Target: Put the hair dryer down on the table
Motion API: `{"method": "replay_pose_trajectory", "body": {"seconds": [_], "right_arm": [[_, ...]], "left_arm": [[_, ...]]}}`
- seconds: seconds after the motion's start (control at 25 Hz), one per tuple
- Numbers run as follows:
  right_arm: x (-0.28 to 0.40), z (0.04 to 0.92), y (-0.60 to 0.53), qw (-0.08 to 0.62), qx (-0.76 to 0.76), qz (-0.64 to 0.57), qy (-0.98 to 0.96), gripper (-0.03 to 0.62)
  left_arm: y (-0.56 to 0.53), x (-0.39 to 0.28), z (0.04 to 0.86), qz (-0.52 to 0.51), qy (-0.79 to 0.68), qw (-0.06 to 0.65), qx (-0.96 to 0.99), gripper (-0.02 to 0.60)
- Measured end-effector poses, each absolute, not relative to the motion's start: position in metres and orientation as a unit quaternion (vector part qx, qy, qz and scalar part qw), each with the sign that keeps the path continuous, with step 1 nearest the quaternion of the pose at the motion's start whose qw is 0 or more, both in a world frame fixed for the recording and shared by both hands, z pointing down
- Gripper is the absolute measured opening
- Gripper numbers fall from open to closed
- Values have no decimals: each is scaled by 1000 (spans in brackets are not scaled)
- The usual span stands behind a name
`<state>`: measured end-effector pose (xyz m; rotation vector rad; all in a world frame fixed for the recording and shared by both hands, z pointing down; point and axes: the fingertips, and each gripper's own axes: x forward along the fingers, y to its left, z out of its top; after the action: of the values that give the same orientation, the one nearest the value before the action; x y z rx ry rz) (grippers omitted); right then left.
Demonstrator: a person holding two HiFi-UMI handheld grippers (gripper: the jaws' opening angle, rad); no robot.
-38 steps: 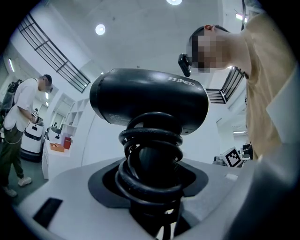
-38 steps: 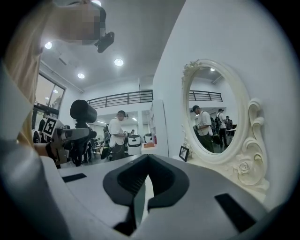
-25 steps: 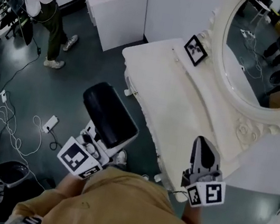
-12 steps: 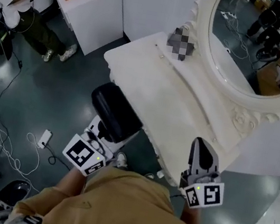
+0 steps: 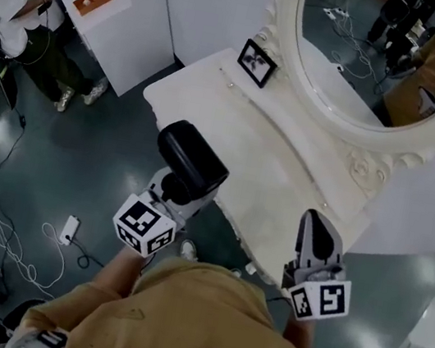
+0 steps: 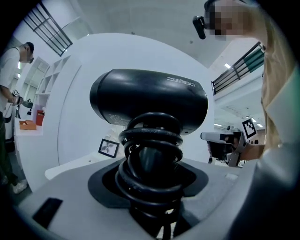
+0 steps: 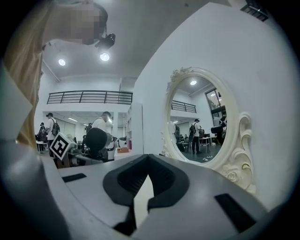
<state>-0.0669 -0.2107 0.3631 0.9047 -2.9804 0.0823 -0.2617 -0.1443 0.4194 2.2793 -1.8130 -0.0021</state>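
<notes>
A black hair dryer [image 5: 192, 159] with its cord coiled round the handle is held upright in my left gripper [image 5: 174, 195], which is shut on the handle. The dryer hangs just off the front edge of the white dressing table [image 5: 273, 166], near its left end. In the left gripper view the dryer's body [image 6: 149, 97] fills the middle above the coiled cord [image 6: 151, 154]. My right gripper [image 5: 318, 227] is shut and empty, over the table's near right corner. In the right gripper view its jaws [image 7: 147, 158] meet at the tips, and the dryer [image 7: 96, 140] shows at the left.
An oval mirror [image 5: 372, 55] in an ornate white frame stands behind the table. A small framed picture [image 5: 256, 62] sits at the table's far left. A white pedestal [image 5: 115, 22] and a person [image 5: 20, 17] are at the upper left. Cables [image 5: 21, 247] lie on the floor.
My left gripper has carried the hair dryer in towards the table's front edge. The right gripper has barely shifted. The head view has swung, so table and mirror sit further left.
</notes>
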Motion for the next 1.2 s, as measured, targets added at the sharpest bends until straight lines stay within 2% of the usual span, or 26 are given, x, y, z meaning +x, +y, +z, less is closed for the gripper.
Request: {"method": "replay_pose_trajectory", "body": {"seconds": [1.2], "right_arm": [[49,351,-226,-13,390,24,-921,2]], "left_arm": [[-248,-199,602,206,-561,271,755,245]]}}
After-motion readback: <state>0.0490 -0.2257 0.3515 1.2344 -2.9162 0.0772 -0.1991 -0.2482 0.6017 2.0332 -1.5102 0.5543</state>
